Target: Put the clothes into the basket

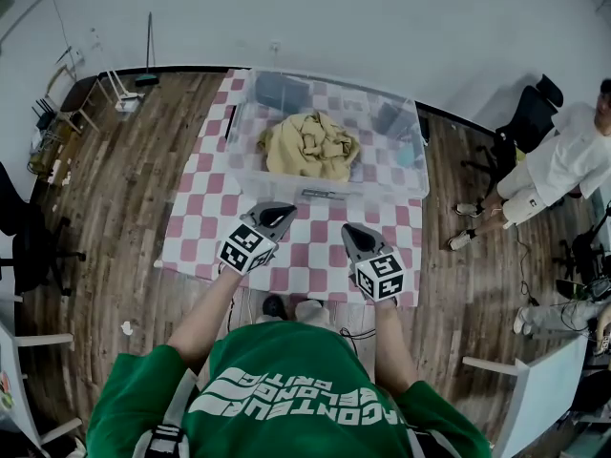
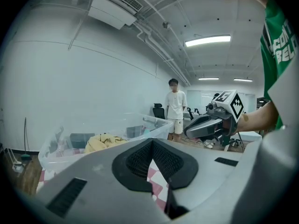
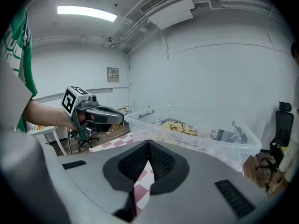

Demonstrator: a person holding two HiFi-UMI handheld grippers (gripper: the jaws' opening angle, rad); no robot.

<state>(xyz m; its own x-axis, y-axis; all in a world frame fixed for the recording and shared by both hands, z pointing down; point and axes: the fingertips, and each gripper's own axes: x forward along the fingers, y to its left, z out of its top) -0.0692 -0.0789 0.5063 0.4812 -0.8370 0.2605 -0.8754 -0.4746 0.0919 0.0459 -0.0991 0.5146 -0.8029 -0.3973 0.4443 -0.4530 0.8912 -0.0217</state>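
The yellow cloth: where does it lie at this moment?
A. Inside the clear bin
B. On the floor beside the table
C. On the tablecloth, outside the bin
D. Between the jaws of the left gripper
A: in the head view the yellow cloth lies heaped inside the clear bin, while the left gripper and the right gripper are in front of the bin, both shut and empty.

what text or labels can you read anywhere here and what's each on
"CONT" over "BEL": white print on the green shirt, cut off at the frame edge.
Wall plaque: too small to read.
Marker cubes: square patterns only, no words.
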